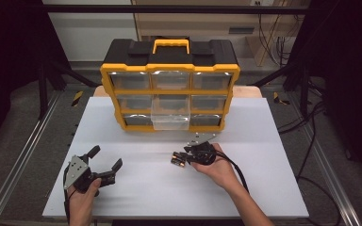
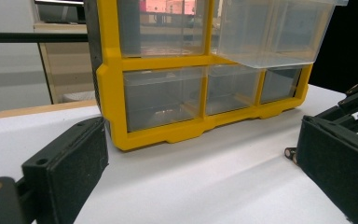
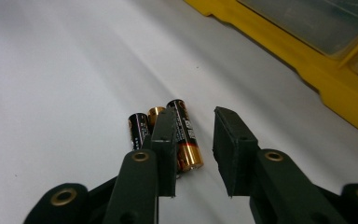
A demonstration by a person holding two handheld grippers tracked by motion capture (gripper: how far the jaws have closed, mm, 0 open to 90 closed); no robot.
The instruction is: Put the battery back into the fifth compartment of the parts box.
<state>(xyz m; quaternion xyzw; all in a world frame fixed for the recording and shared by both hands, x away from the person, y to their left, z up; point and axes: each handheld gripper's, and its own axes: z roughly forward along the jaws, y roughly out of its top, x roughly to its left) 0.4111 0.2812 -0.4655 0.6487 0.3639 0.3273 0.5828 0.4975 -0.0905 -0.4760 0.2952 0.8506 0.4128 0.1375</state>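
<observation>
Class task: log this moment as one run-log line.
right gripper: open, at batteries, one between fingers | left gripper: open, idle on table | organiser: middle drawer out

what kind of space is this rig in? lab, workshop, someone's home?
Most likely a lab or data-collection bench, not a home. A plain white table sits inside a black metal frame, loose cables trail on the floor, and each hand holds a camera-carrying gripper: left gripper, right gripper, beside batteries and a drawer organizer.

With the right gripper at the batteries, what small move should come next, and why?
Probably shift the right gripper sideways over the batteries and shut. Its jaws stand open with nothing between them; the batteries lie beside one jaw. A drawer already sticks out.
</observation>
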